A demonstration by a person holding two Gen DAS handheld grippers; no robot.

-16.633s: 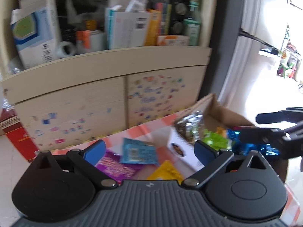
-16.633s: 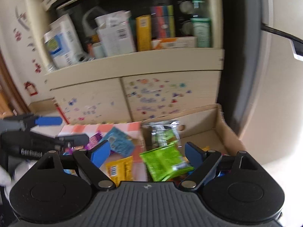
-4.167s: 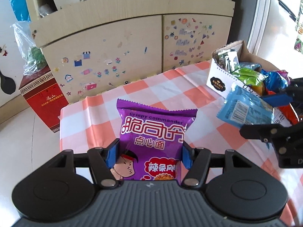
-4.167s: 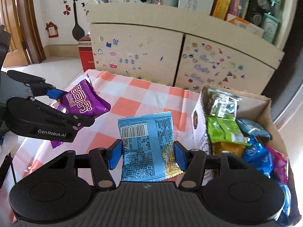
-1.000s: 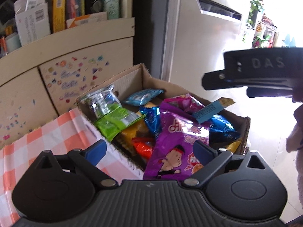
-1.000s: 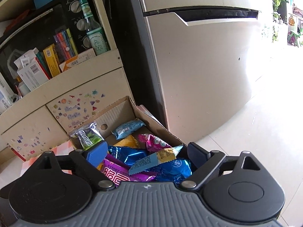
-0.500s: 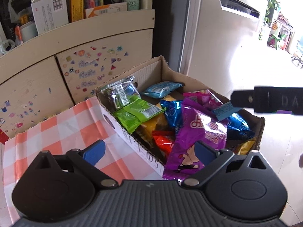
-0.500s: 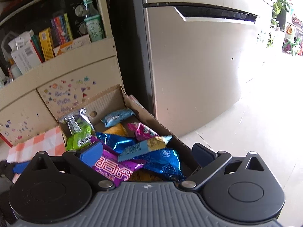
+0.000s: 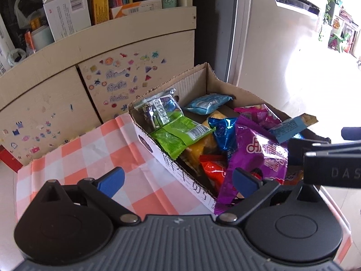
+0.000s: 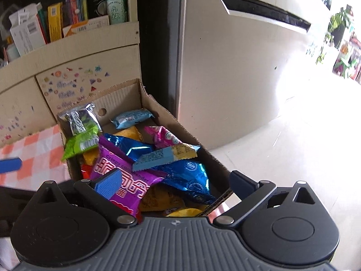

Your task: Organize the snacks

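Both grippers spread wide, nothing between the pads. Left gripper (image 9: 179, 177) poised over the near left wall of the box (image 9: 173, 164), one pad above the checked cloth (image 9: 94, 149), the other in front of the purple pack (image 9: 252, 155). Right gripper (image 10: 174, 181) hanging over the near end of the box (image 10: 155, 105), left pad in front of the purple pack (image 10: 126, 180), right pad past the box's right wall; no contact with either pack visible.

Box set at the right end of the cloth, open on top, crowded with snacks. Purple pack lying on top of the heap at the near end, partly over a red pack (image 9: 212, 169). Light blue pack (image 10: 164, 155) resting across the purple pack and a shiny blue pack (image 10: 189, 178), edge up toward the right wall. Green pack (image 9: 180, 133) against the left wall, silver pack (image 9: 158, 110) upright in the far left corner. Pale blue pack (image 9: 207, 102) at the far end, pink pack (image 10: 163, 136) near the right wall, yellow packs (image 10: 162, 199) showing underneath.

Beyond the box, a stickered cabinet (image 9: 126, 83) with cartons (image 9: 67, 13) on its shelf. To the right, a pale fridge (image 10: 237, 67). Part of the right gripper also visible at the right edge of the left wrist view, just beside the box.
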